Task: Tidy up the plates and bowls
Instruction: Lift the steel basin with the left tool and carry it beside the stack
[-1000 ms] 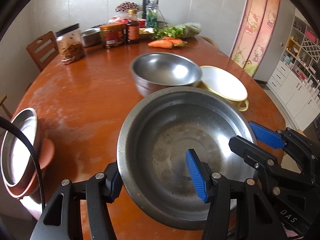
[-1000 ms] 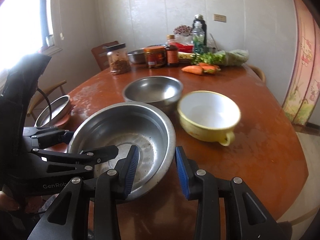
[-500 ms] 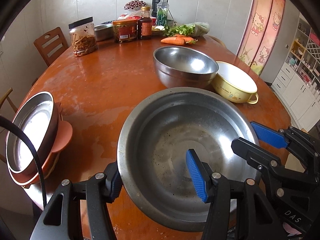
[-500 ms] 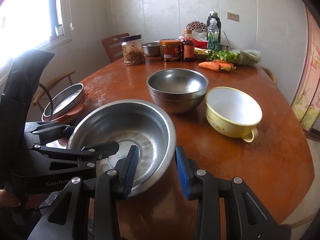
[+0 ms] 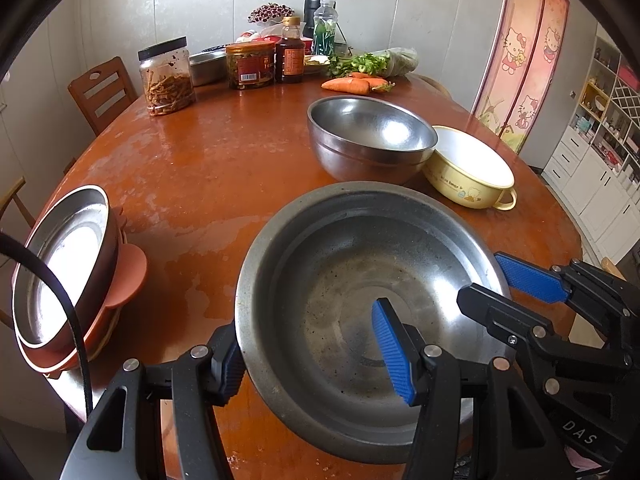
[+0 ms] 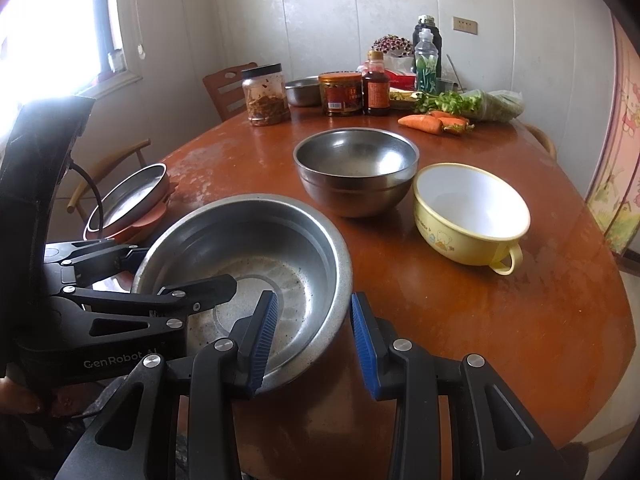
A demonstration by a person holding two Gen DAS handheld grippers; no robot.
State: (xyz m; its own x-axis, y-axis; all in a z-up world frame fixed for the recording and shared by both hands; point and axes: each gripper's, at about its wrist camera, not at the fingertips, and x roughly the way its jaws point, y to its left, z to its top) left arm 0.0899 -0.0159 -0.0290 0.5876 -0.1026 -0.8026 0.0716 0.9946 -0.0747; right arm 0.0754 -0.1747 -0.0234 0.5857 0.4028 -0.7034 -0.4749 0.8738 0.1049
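Wide steel basin [image 5: 360,312] held over counter [image 5: 224,168].
Left hand-held gripper [image 5: 312,352] and right hand-held gripper [image 6: 312,340] each clamp its rim.

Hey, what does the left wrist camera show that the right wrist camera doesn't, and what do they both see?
Only the left wrist view shows the white cabinets and shelving at the far right. Only the right wrist view shows the bright window and the black body of the left hand-held gripper. Both show the wide steel basin with both grippers on its rim, the deeper steel bowl, the yellow handled bowl, the stacked plates and the carrots.
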